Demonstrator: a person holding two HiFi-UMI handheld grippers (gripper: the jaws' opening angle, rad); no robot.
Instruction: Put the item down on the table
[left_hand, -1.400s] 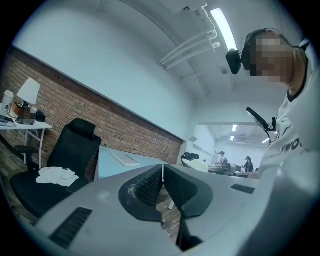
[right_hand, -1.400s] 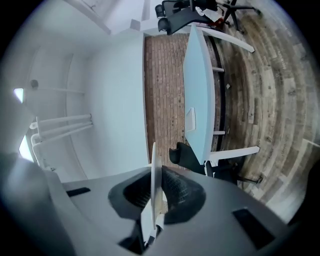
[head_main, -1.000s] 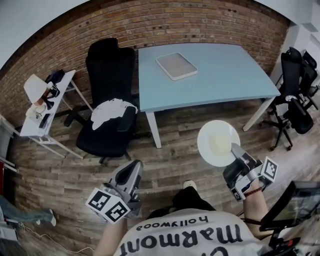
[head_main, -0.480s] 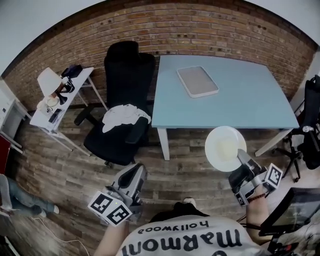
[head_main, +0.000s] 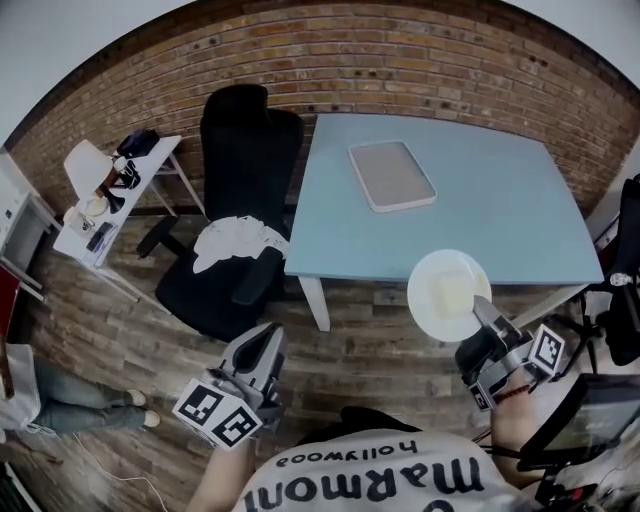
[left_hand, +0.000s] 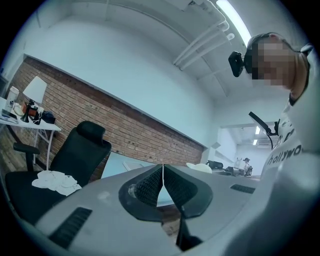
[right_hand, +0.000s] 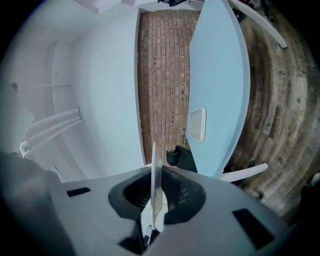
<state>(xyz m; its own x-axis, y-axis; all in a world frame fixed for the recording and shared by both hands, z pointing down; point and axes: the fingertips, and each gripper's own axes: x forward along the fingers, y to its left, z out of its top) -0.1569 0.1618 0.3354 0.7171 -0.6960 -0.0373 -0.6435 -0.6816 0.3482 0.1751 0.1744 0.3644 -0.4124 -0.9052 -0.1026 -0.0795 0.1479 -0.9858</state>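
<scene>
Office-like workroom, black swivel office chair (head_main: 240, 200) ahead of the left hand-held gripper (head_main: 266, 338), light-blue worktop (head_main: 500, 190) ahead of the right hand-held gripper (head_main: 483, 308), exposed brick wall (head_main: 400, 50) beyond both, wood-plank floor (head_main: 150, 380) beneath them, white side table (head_main: 160, 155) with lamp (head_main: 82, 165) far left of the left one, ceiling strip light (left_hand: 235, 15).

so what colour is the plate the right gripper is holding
White. The plate shows best in the head view, clamped by the right gripper.
</scene>
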